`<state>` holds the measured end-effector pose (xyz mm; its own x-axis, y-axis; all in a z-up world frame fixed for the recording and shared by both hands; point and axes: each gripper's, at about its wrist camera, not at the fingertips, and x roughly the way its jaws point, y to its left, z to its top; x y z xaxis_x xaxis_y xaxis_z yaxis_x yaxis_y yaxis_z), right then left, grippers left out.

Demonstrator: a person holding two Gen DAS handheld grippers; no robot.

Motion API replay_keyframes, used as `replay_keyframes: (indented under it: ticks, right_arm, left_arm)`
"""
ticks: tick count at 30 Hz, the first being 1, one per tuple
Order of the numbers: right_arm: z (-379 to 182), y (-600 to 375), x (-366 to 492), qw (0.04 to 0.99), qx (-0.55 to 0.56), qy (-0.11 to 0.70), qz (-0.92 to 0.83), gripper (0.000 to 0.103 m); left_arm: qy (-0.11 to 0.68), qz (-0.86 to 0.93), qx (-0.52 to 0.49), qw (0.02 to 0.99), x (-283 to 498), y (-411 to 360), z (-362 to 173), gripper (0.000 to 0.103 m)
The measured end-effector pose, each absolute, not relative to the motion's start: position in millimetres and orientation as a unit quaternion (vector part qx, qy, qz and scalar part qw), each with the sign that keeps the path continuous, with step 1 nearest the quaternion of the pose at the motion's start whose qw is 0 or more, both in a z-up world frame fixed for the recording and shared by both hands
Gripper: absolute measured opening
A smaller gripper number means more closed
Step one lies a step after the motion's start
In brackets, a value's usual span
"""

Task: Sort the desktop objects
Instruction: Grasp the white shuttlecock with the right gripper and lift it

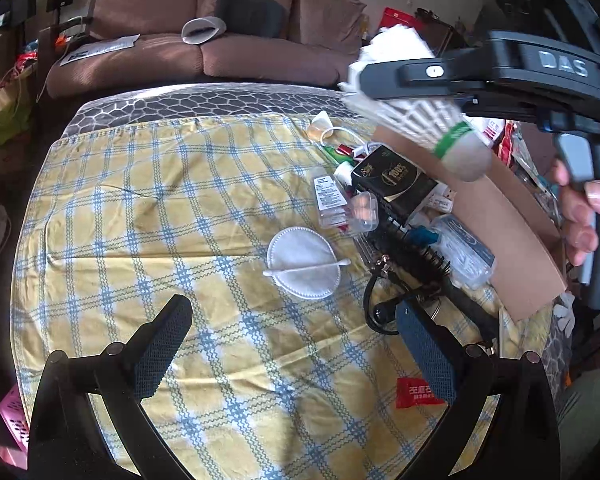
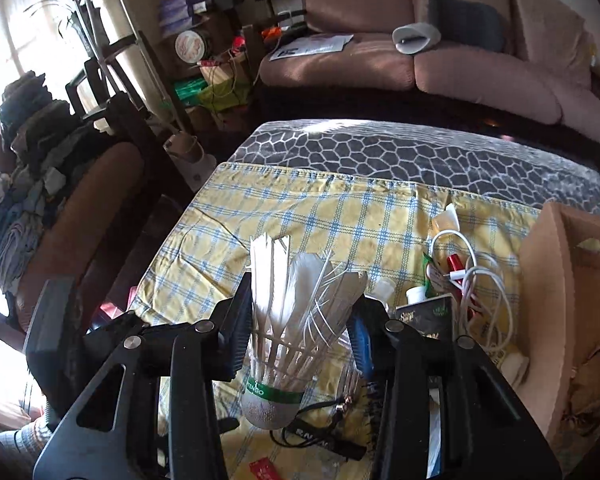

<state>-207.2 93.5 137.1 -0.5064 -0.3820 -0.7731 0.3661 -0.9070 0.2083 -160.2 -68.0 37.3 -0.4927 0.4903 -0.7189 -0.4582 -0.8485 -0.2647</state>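
My right gripper (image 2: 300, 300) is shut on a white feather shuttlecock (image 2: 284, 340) with a green band. Its pads press on the feather skirt, and the cork points back toward the camera. In the left wrist view the right gripper (image 1: 376, 88) holds the shuttlecock (image 1: 440, 128) in the air above a pile of small items, beside an open cardboard box (image 1: 500, 216). A person's hand (image 1: 584, 208) grips its handle. My left gripper (image 1: 292, 312) is open and holds nothing, low over the yellow checked cloth (image 1: 160, 220), just short of a round white mask (image 1: 300, 248) with a cotton swab (image 1: 306, 269) lying across it.
The pile holds a clear sanitizer bottle (image 1: 330, 200), a black packet (image 1: 396, 180), a clear swab box (image 1: 464, 256) and a black brush (image 1: 416, 256). A white cable (image 2: 480, 280) lies by the cardboard box (image 2: 548, 280). A sofa (image 1: 220, 48) stands beyond the table.
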Motion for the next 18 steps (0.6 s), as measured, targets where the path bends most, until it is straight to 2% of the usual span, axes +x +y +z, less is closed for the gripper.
replay_keyframes:
  ticks: [11, 18]
  right_arm:
    - [160.7, 173.8, -130.0, 0.235, 0.434, -0.086, -0.866, 0.041]
    - [167.3, 185.7, -101.2, 0.250, 0.419, -0.085, -0.869, 0.042]
  left_arm:
    - [0.096, 0.834, -0.469, 0.274, -196.8, -13.0, 13.6, 0.103]
    - [0.053, 0.833, -0.435, 0.338, -159.9, -8.9, 41.6, 0.103]
